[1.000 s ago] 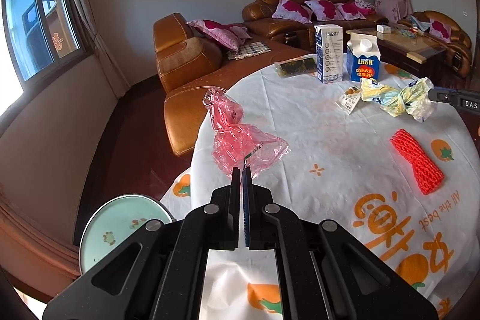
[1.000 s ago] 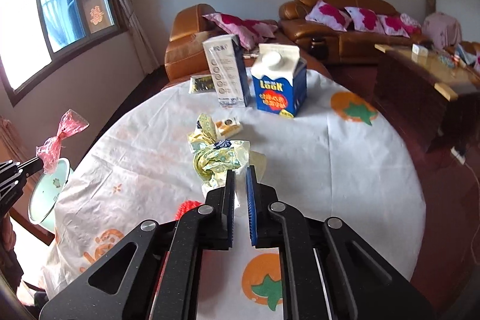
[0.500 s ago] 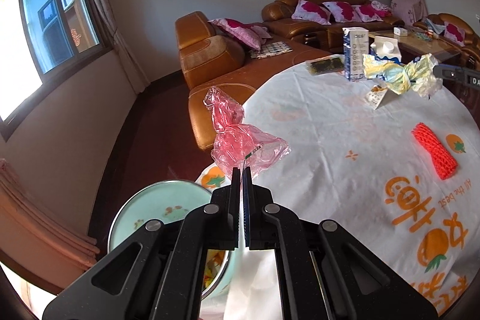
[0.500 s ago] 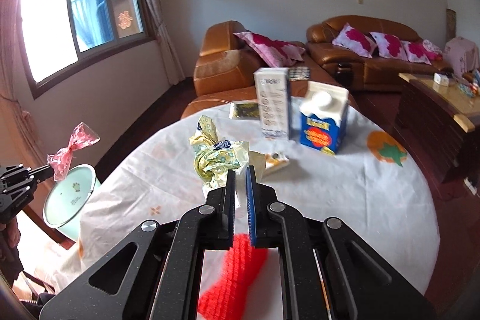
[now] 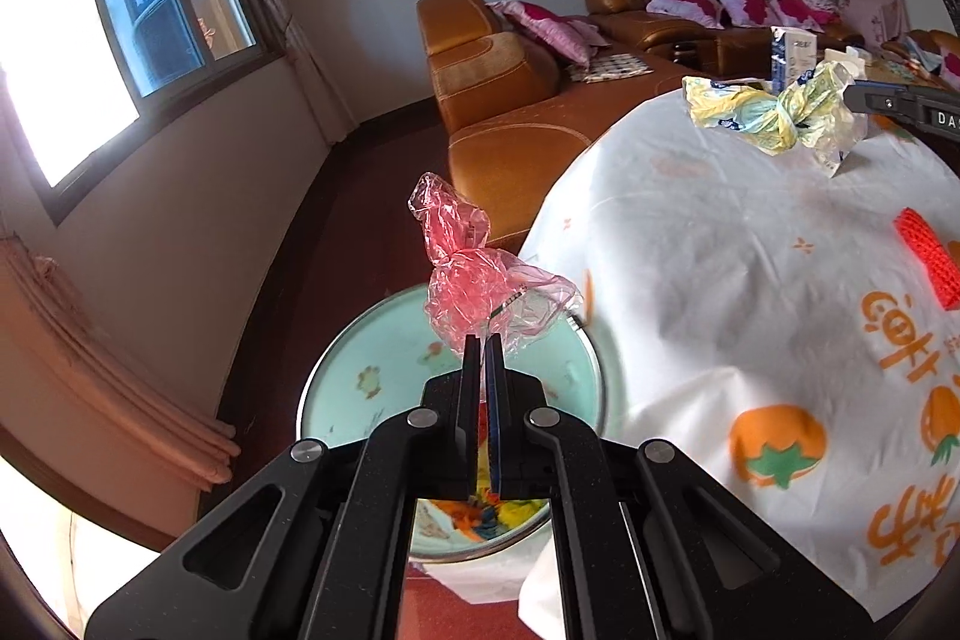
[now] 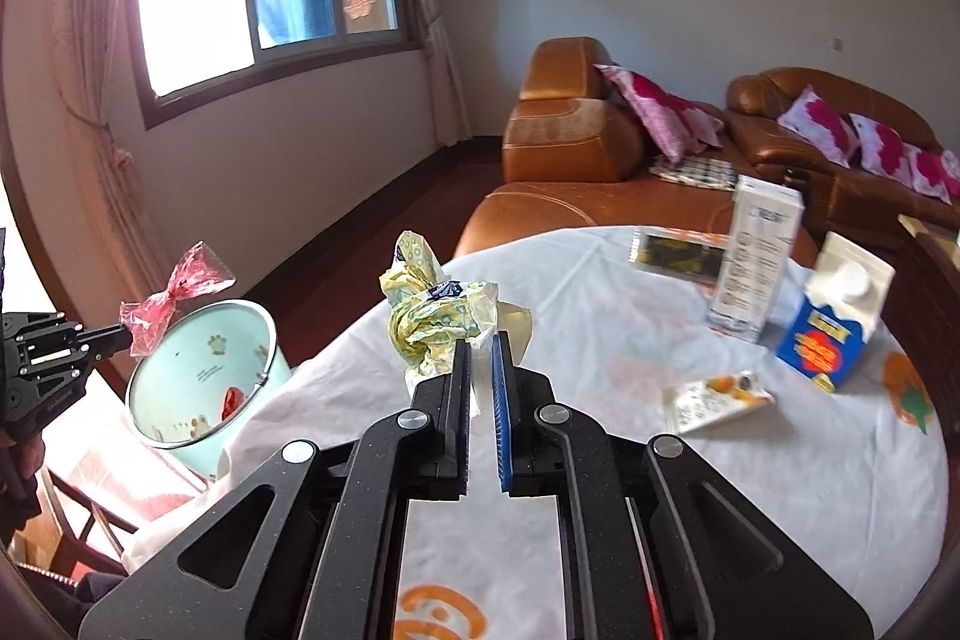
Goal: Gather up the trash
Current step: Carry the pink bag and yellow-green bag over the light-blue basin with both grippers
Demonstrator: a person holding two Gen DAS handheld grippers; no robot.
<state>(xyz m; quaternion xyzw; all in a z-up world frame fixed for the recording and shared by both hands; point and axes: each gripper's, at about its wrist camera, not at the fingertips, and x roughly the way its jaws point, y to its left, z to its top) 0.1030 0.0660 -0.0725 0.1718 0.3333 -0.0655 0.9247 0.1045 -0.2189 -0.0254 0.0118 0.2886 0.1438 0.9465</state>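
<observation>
Pinching a crumpled pink plastic bag, the left gripper holds it just above the mint-green bin, whose colourful contents sit mostly hidden behind the fingers. Beside the bin, over the table, the right gripper is clamped on a knotted yellow wrapper; a red mesh sleeve is cut off at the frame edge.

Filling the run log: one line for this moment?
left tool: shut on pink wrapper, above bin | right tool: shut on yellow wrapper
</observation>
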